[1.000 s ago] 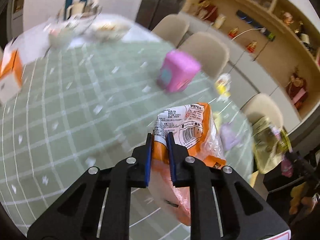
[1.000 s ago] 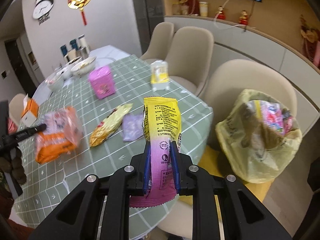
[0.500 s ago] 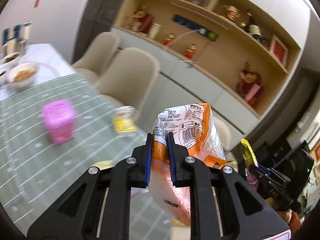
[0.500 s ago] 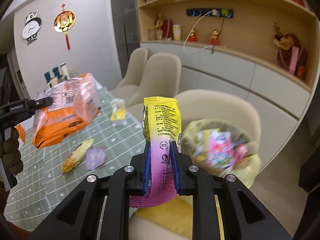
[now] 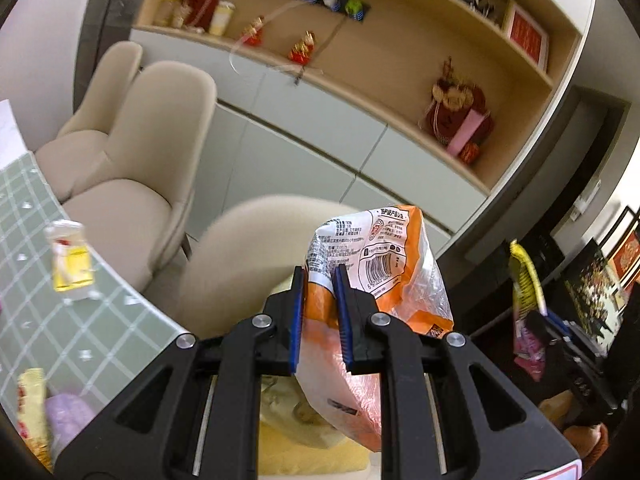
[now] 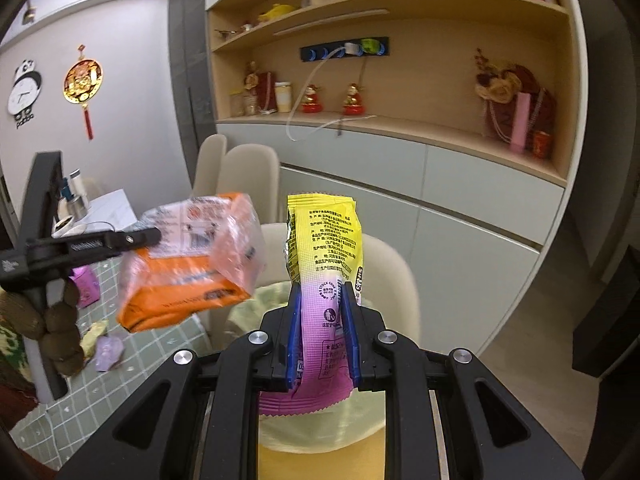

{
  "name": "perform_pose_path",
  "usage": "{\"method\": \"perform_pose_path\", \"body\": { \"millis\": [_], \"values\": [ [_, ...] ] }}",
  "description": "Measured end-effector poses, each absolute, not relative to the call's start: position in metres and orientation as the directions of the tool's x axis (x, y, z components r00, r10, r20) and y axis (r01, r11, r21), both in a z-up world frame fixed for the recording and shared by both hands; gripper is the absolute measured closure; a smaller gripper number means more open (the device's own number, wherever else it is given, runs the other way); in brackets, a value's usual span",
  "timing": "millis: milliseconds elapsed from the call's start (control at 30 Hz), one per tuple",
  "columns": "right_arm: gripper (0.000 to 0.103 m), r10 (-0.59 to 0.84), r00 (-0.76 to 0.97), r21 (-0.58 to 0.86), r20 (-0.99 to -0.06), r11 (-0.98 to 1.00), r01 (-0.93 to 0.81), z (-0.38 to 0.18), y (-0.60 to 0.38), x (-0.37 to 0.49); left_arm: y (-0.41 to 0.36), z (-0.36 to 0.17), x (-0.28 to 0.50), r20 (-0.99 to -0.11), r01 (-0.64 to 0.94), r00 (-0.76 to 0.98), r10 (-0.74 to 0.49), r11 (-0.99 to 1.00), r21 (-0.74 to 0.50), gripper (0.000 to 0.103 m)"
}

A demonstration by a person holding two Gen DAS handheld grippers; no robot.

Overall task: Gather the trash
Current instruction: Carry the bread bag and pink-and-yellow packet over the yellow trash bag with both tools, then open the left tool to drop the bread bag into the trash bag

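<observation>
- Above the chair beside the desk point(image 5: 100, 344), my left claw point(image 5: 320, 316) was clamped on the orange packet point(image 5: 372, 280), pinching it near one end while the clear film belly sagged below the pads.
- Over the same spot, my right claw point(image 6: 320, 332) gripped the yellow-and-purple wrapper point(image 6: 324, 264) across its purple lower half, the yellow top standing free above.
- Both looked light and limp to me; thin crinkly film, probably slick, so a pinch on a flat sealed edge seemed safest.
- The yellow trash bag point(image 6: 256, 304) sat just under both packets on the chair seat, its mouth mostly hidden behind my claws, so I could not tell how wide it gaped.
- The two packets hung near each other but apart; I judged there was room to drop one at a time.
- The desk rim curved close on my left, with a small yellow pack point(image 5: 72, 256) and loose wrappers point(image 6: 106, 350) on it; the chair back point(image 5: 256, 240) rose just behind the bag.
</observation>
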State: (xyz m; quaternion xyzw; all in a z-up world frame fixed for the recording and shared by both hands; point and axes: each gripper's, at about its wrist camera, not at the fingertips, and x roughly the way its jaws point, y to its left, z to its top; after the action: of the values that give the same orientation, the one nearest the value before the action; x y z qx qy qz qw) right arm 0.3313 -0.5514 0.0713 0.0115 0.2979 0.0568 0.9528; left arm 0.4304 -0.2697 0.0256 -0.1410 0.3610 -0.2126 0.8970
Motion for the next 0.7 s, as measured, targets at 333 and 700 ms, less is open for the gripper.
{"method": "perform_pose_path", "body": {
  "millis": [333,700],
  "values": [
    [0.084,0.139,0.762,0.121,-0.633,0.989,-0.080,0.030,-0.596,0.369,-0.367,-0.061,0.478,-0.774,0.345,0.475,-0.419,0.898,-0.274,0.088],
    [0.084,0.217,0.692,0.179,-0.689,0.976,-0.128,-0.003,-0.586,0.397,-0.390,-0.086,0.487,-0.855,0.388,0.403,-0.327,0.907,-0.164,0.086]
  ]
}}
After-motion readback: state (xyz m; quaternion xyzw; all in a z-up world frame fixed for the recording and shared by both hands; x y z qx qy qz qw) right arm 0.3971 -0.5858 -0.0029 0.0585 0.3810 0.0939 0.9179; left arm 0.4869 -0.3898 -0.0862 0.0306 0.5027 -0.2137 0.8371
